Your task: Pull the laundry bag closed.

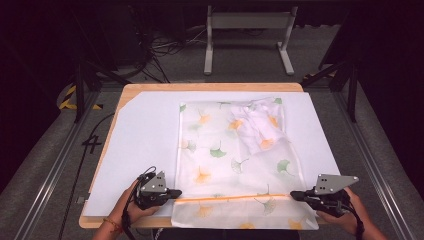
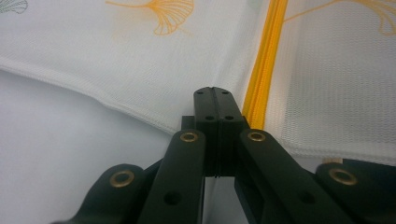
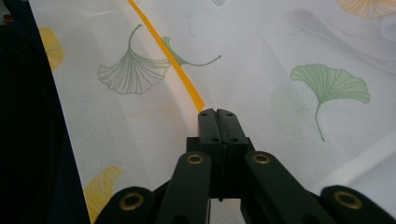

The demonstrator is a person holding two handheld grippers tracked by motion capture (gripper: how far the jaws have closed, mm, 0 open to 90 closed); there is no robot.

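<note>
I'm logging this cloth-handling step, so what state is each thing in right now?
Left gripper: jaws shut, at the left end of the orange stripe.
Right gripper: jaws shut, at the stripe's right end.
Leaf-print cloth: spread flat on the table, near edge hanging over the front.
Orange stripe: stretched straight between the grippers.
Crumpled patch: bunched near the far right corner.
White table cover: lying flat.

Sheer white mesh cloth [image 1: 235, 150], finely woven and printed with green and orange ginkgo leaves, carries a glossy yellow zipper [image 2: 264, 70]. It lies on a smooth, matt white sheet [image 1: 145, 135] over a pale wooden worktop [image 1: 210, 87]. Matt black plastic gripper [image 2: 214, 91] links show brass-coloured rivets [image 2: 189, 136].
</note>
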